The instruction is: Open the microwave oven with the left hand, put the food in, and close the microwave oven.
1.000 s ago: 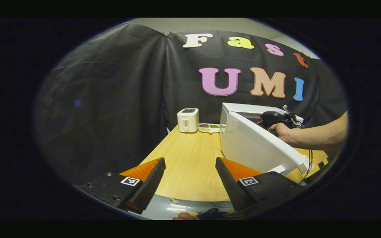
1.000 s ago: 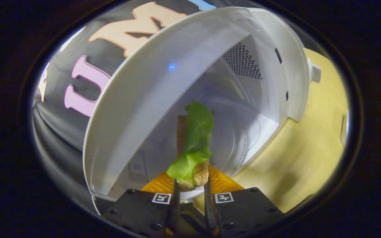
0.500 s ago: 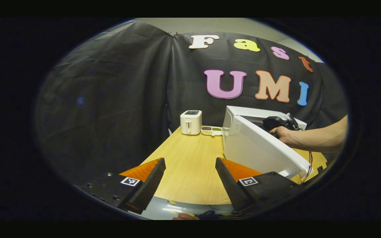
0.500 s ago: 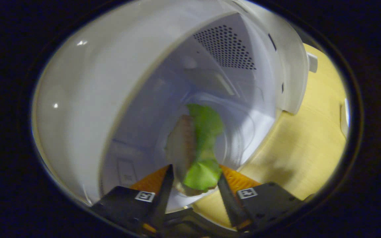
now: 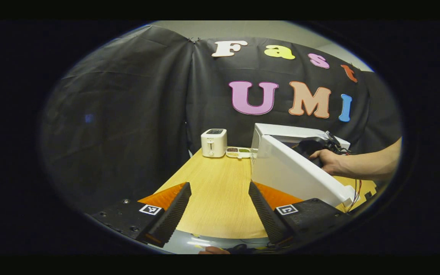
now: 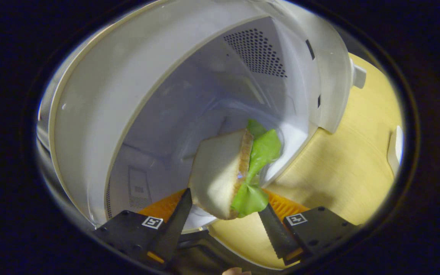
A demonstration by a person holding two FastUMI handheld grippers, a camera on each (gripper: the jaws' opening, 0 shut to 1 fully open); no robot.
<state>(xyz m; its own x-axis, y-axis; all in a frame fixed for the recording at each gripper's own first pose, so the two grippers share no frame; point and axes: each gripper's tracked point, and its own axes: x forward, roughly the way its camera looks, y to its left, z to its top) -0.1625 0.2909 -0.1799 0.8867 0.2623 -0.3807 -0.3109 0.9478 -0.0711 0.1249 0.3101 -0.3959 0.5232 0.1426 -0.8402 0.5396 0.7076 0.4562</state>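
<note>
In the left gripper view, the left gripper (image 5: 219, 208) is seen low over the near end of a wooden table (image 5: 220, 191), its fingers spread wide with nothing between them. A white microwave oven (image 5: 277, 135) stands on the right side of the table, and its door (image 5: 294, 173) is swung open toward the camera. Behind the door, a hand (image 5: 329, 160) with a bare forearm is seen reaching from the right toward the oven's opening, wrapped around a dark device; what it holds past the door edge cannot be made out. At the far end of the table, against the black cloth wall, a small white toaster (image 5: 213, 142) is set, with a shallow divided dish (image 5: 239, 152) just beside it on the right. In the right gripper view, the right gripper (image 6: 225, 219) is pointed into the oven's white cavity (image 6: 189, 126), where a perforated vent panel (image 6: 256, 51) is seen on the inner wall. The fingers are spread apart, and a slice of bread (image 6: 218, 172) with a green lettuce leaf (image 6: 260, 164) is seen tilted between them; whether either finger touches the food cannot be told. The food is placed at the cavity's mouth, over the oven floor. The table surface is seen to the right of the oven.
</note>
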